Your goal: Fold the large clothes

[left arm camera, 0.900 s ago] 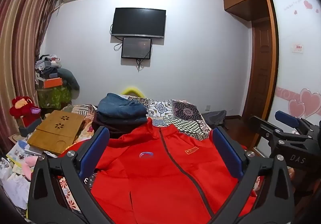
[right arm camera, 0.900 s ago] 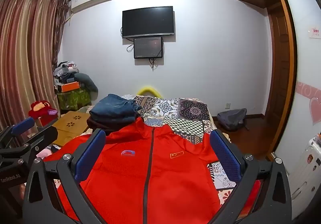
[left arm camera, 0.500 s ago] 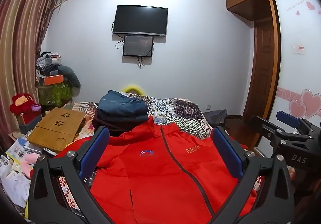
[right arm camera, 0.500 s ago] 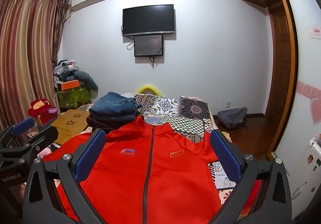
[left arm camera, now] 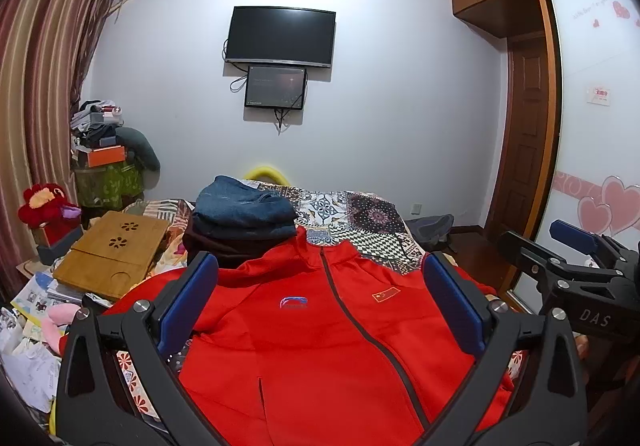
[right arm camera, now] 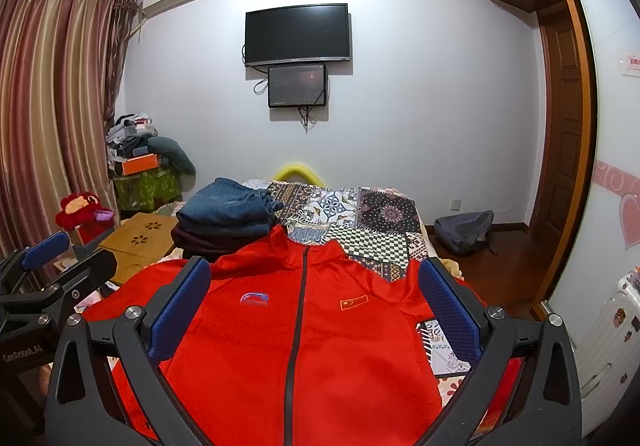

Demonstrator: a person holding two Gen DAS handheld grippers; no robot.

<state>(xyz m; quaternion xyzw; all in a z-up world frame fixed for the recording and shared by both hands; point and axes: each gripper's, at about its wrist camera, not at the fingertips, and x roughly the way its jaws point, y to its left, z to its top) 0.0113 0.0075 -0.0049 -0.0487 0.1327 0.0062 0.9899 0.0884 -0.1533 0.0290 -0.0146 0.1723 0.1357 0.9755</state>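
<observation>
Not much has changed in the last second: we just tip both cameras down a touch, so folding hasn't started. The red zip jacket (left arm camera: 320, 346) lies flat, front up, on the patchwork bedspread (right arm camera: 360, 214). Left gripper (left arm camera: 320, 310) and right gripper (right arm camera: 316, 306) both hover above it, jaws spread wide, holding nothing. A stack of folded clothes (left arm camera: 244, 222) crowds the collar (annoying), touching the left shoulder.

both grippers held level side by side, left gripper (left arm camera: 320, 302) and right gripper (right arm camera: 314, 298) each with jaws spread wide, gripping nothing
</observation>
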